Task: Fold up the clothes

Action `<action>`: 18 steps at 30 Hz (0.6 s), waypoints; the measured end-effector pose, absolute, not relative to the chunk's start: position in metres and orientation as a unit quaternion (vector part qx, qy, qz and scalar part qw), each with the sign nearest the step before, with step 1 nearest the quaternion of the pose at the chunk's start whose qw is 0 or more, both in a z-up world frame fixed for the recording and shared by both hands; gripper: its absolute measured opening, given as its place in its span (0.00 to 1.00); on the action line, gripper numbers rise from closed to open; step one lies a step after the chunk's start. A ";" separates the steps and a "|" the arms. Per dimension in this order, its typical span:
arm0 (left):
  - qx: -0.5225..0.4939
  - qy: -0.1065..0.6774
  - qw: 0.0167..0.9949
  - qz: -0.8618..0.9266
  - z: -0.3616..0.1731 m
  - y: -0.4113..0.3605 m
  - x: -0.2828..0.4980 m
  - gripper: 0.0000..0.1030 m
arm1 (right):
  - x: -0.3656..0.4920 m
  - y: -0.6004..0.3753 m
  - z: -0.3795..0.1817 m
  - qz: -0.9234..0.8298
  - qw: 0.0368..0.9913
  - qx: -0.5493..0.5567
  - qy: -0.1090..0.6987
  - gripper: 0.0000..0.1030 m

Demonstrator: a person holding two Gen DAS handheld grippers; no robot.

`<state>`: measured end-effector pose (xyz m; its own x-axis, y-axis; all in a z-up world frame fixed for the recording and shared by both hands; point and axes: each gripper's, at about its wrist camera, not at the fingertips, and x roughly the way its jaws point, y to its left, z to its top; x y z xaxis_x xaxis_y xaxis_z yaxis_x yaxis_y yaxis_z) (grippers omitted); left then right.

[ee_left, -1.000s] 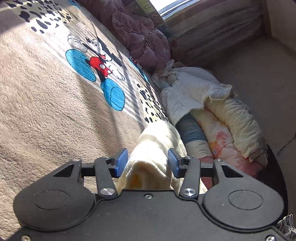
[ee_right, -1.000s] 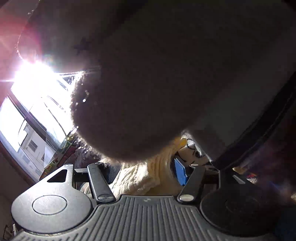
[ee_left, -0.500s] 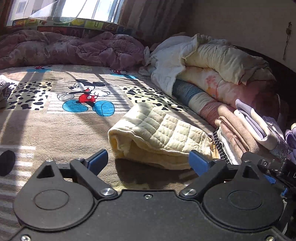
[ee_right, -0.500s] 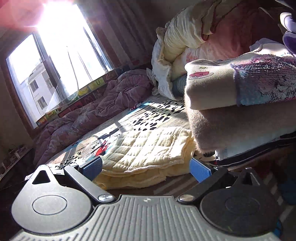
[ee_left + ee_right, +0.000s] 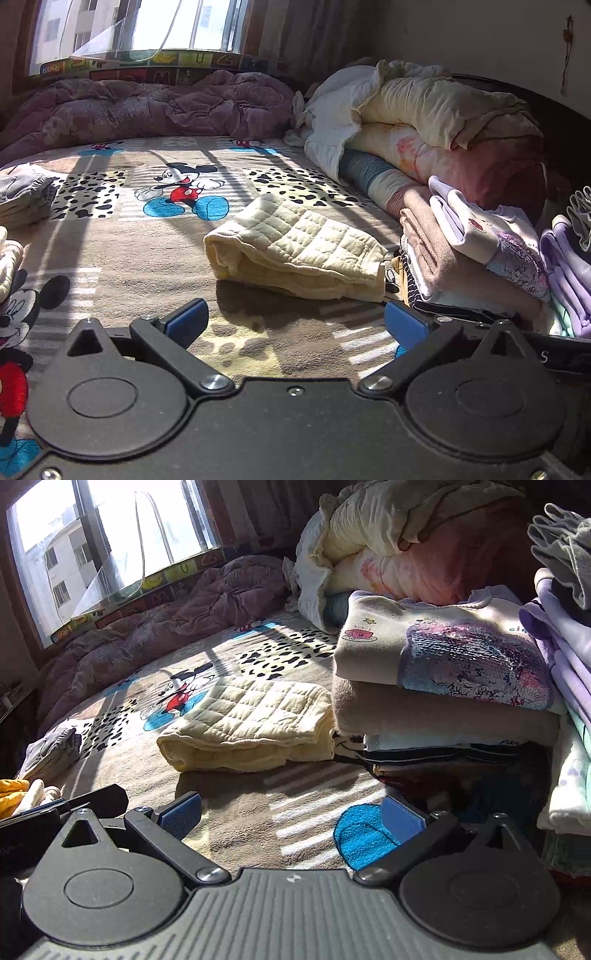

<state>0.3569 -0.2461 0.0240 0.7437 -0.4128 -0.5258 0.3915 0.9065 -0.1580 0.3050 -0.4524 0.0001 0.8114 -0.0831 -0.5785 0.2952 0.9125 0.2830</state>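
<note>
Both grippers (image 5: 295, 323) (image 5: 291, 812) level, jaws apart, before folded garment (image 5: 295, 251)

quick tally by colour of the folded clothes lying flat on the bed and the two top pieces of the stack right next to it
Yellow: 1, the quilted garment
White with sequin patch: 1, top of stack
Tan: 1, the folded piece under it
Total: 3

A pale yellow quilted grid is shown on the folded garment (image 5: 295, 254). The bed cover (image 5: 122, 254) is printed tan with black spots, grey-white stripes and a red, black and blue cartoon mouse. The comforter (image 5: 147, 107) is mauve. Blue pads (image 5: 186, 322) are fitted to black fingers.
</note>
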 end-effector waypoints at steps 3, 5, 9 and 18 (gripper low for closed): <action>-0.004 0.283 0.937 -0.203 0.026 -0.253 0.356 1.00 | 0.305 -0.455 0.003 -0.094 0.933 0.179 0.297 0.99; -0.008 0.288 0.937 -0.199 0.025 -0.254 0.359 1.00 | 0.305 -0.459 0.003 -0.095 0.932 0.183 0.298 0.99; -0.001 0.287 0.939 -0.187 0.024 -0.255 0.362 1.00 | 0.307 -0.462 0.001 -0.089 0.932 0.185 0.299 0.99; 0.029 0.270 0.945 -0.181 0.028 -0.258 0.356 1.00 | 0.310 -0.457 -0.002 -0.089 0.930 0.187 0.303 0.99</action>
<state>0.3565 -0.2582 0.0282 0.7880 -0.3269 -0.5217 0.3586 0.9325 -0.0427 0.3099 -0.4571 -0.0018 0.8007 -0.0531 -0.5966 0.2798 0.9138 0.2942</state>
